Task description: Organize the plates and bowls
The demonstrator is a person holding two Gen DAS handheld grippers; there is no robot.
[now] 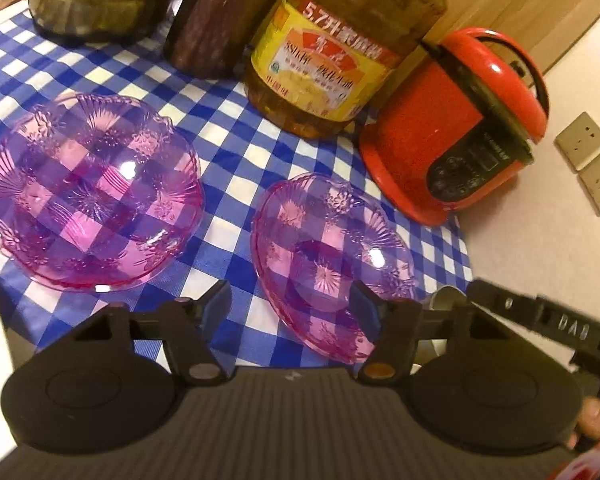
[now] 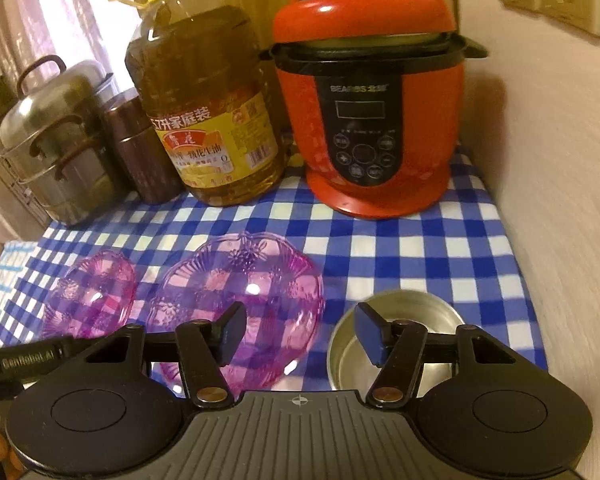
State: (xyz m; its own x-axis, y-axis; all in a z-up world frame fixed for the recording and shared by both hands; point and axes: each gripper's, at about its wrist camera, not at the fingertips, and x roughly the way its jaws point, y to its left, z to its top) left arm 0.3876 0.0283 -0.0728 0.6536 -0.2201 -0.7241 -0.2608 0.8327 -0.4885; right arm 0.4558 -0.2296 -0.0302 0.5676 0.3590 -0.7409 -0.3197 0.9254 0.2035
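- Pink see-through plastic, embossed: two shallow dishes lie apart on the desk (image 2: pixel 440 240), which wears a blue-and-white check cloth. The larger pink dish (image 1: pixel 94 196) lies to the left in the left wrist view, the smaller pink dish (image 1: pixel 332 256) near the middle.
- Steel bowl (image 2: pixel 396 344) sits on the cloth just right of the nearer pink dish, low in the right wrist view.
- Left gripper (image 1: pixel 290 304): fingers apart, nothing between the pads; the smaller pink dish's near rim lies just past them, its right finger (image 1: pixel 364 306) over the rim. No contact that I can confirm.
- Right gripper (image 2: pixel 300 330): fingers apart, empty; right finger (image 2: pixel 370 332) overlaps the steel bowl's rim, left finger over the pink dish. Touching or above, cannot tell.
- Risk: thin, slick plastic rim likely slips or flexes if pinched shallow, so the dish could drop or skid on the cloth.
- Risk: the grippers work close together; the right gripper's body shows at the left wrist view's right edge, so they could collide.
- Risk: a drag may bunch the cloth and nudge the oil jug (image 2: pixel 210 120) or the red cooker (image 2: pixel 372 120) behind.
- Risk: dish sits near the desk's front edge, so a push could send it off.
- Count: pink dishes 2, steel bowl 1, oil jug 1, red cooker 1, brown canister (image 2: pixel 140 152) 1, stacked steel steamer pot (image 2: pixel 56 140) 1, wall sockets (image 1: pixel 592 160) 2, grippers 2.
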